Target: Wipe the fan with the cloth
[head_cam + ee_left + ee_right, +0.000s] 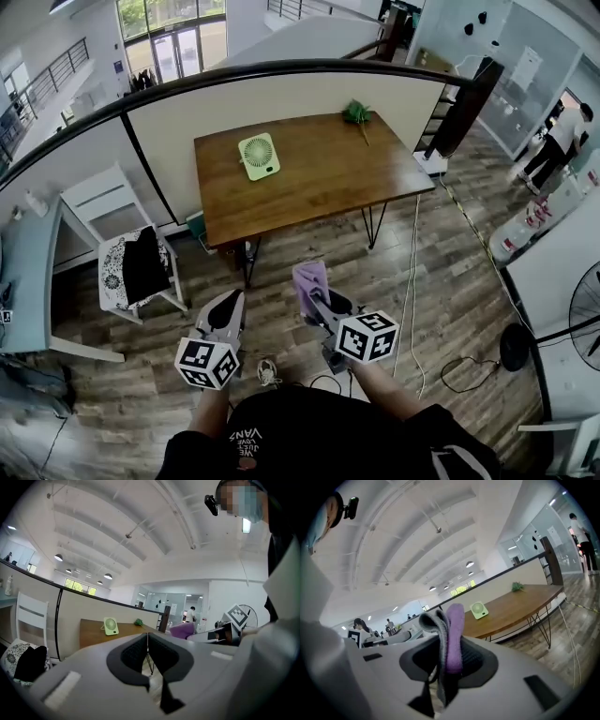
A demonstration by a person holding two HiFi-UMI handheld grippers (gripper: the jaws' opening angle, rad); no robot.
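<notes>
A small pale green fan (259, 156) stands on the wooden table (319, 178), toward its left half; it also shows far off as the fan (110, 626) and the fan (478, 610). My right gripper (314, 292) is shut on a purple and grey cloth (310, 280), which sticks up folded between the pads as the cloth (449, 639). My left gripper (225, 307) is shut with nothing in it; its pads (140, 651) meet. Both grippers hang over the floor, well short of the table.
A small green plant (356, 113) lies at the table's far right. A white chair (131, 258) with dark clothing stands left of the table. A cable (410, 300) runs along the floor at the right. A low partition wall (281, 103) curves behind the table.
</notes>
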